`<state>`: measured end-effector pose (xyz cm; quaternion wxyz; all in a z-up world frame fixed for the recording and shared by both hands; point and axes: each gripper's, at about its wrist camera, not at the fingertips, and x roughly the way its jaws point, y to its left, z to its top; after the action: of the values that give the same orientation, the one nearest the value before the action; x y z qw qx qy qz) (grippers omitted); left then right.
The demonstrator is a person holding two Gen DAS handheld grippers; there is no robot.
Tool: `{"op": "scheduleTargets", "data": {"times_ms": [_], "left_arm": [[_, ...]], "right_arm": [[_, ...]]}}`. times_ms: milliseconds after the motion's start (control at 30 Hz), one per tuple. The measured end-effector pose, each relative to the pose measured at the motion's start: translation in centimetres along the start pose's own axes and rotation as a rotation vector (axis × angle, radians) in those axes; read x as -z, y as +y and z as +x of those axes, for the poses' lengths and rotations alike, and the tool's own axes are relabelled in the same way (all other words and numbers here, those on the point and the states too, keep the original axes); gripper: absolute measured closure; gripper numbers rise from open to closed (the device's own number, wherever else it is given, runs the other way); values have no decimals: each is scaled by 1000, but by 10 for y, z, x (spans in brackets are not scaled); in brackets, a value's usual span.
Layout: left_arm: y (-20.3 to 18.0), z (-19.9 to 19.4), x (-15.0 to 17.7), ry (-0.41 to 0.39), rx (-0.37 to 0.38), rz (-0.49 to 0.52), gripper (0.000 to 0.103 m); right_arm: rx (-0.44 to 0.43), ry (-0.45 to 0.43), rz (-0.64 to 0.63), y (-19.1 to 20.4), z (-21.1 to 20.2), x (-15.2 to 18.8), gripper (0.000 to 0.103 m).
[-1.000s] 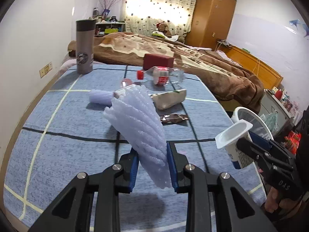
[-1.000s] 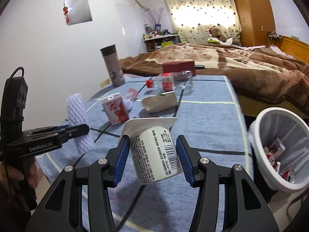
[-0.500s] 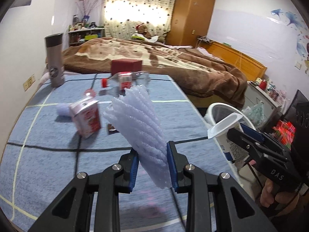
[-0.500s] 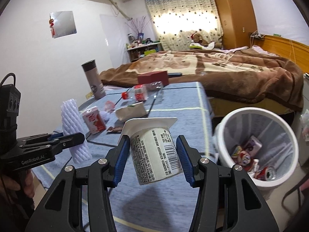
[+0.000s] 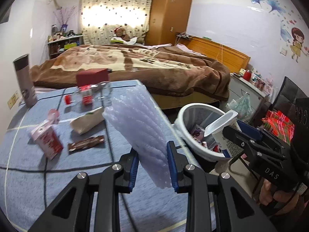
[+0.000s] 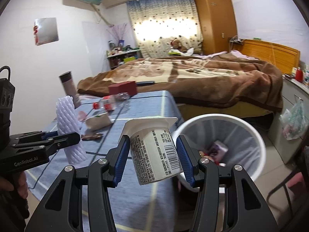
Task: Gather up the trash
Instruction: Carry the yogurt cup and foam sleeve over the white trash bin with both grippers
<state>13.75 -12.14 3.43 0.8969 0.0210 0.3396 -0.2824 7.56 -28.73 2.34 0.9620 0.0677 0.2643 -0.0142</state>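
Observation:
My left gripper is shut on a pale lilac foam fruit net, held above the blue tablecloth near the table's right edge. The same foam net shows at the left of the right wrist view. My right gripper is shut on a white yogurt cup, tilted, just left of the white trash bin. From the left wrist view the yogurt cup hangs over the trash bin, which holds several wrappers.
On the cloth lie a pink milk carton, a brown snack wrapper, a cream pouch, a plastic bottle, a red box and a tall tumbler. A bed stands behind.
Both grippers swung right with their loads, from over the table toward the bin. The bin now sits close beside the yogurt cup, and the table items have slid to the left.

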Motion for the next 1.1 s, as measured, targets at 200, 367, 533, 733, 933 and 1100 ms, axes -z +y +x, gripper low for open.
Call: {"op": "scheduleTargets", "data": {"times_ms": [200,367,533,733,933,1100], "left_arm": [[-32,19,-13,11,49,43,73],[-59,39,-20,34,96,73,73],[-85,60,-26,61,134,105,73],[-105,82,-30,91,158,141,73],[-118,105,-30,122,138,165,73],[-120,120,-30,132,128,160,73]], "right_arm": [[64,-9,18,-25,-6,-5,52],[114,-7,39,-45,-7,-8,52],[164,10,47,-61,-1,-6,52],[197,36,88,-80,4,0,52],[227,80,104,-94,17,4,52],[272,110,93,-101,28,7,51]]}}
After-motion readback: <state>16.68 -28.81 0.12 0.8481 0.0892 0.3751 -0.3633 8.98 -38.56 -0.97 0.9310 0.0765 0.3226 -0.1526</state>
